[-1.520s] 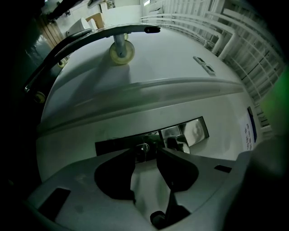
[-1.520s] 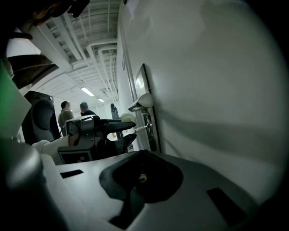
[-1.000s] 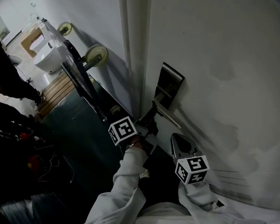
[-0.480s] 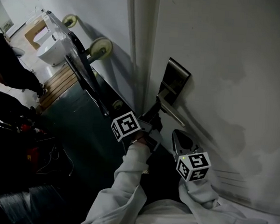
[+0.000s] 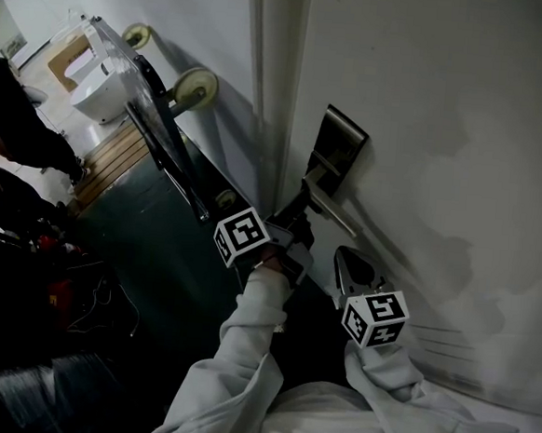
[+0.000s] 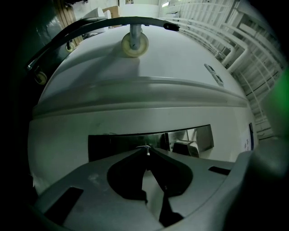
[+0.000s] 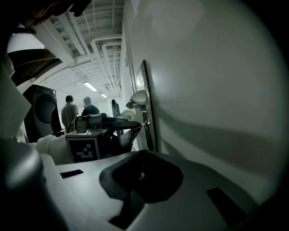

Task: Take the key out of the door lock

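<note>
The left gripper (image 5: 298, 204) has just been closing. Its jaws now come together on a thin sliver of metal at their tips, while the hand has hardly shifted from where it was a second ago. That sliver is the key (image 6: 146, 149). It's tiny and dim in the left gripper view, so I'm reading it as pinched rather than just touched, but the tips do meet right on it.

The gripper points level, straight at the lock plate (image 6: 117, 144), and the key stands out from that dark metal strip. It sits to the left of the handle (image 6: 186, 147) in this view, and it looks to be still in the lock.

From the head view, the handle (image 5: 332, 211) juts out from the plate on the pale door (image 5: 429, 102), just above the left gripper's nose. The right gripper (image 5: 342, 261) hangs below and beside it, near the door but doing nothing. Its jaws are together with nothing between them.

Off to the left a wheeled cart (image 5: 195, 88) leans by the wall, well clear of the action.

So where are we? The reach looks finished and the grasp looks made. What's left is the real job: drawing the key straight back out of the lock and clear of the plate. None of that shows as done yet.
</note>
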Demonstrator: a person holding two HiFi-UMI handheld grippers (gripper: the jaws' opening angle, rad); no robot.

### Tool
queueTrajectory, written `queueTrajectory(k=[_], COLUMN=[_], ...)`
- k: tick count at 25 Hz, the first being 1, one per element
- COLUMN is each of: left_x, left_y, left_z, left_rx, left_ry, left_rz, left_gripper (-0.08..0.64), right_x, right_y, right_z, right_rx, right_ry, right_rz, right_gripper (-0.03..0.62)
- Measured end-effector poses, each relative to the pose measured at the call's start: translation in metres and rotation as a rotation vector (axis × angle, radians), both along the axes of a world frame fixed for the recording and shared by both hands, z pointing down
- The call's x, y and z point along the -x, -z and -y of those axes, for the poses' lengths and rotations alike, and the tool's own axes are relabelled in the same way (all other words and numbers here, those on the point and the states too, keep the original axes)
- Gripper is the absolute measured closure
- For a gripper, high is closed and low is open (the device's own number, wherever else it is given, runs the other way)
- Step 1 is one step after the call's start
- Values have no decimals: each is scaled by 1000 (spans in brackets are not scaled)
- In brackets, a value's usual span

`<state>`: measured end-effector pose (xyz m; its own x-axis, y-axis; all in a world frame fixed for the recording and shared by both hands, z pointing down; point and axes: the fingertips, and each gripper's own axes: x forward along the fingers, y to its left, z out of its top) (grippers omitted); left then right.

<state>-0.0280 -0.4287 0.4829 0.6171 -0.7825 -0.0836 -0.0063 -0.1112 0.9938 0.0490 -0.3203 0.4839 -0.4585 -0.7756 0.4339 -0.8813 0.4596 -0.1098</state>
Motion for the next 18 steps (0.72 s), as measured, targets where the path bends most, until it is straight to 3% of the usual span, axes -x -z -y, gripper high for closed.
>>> queueTrajectory(k=[6,10,18], left_x=[0,1,3], left_y=[-1,1,0], left_z=[-2,-1,0], left_rx=[45,9,-15], left_ry=[8,20,21], left_rz=[-49,25,70], left_gripper=[535,535,535], right_x=[5,6,-2], right_y=[3,5,7], right_z=[-5,-5,-5], right_rx=[-10,-14,-22], right_ry=[17,21,7], right_rz=[-1,1,5], right_gripper=[540,540,540])
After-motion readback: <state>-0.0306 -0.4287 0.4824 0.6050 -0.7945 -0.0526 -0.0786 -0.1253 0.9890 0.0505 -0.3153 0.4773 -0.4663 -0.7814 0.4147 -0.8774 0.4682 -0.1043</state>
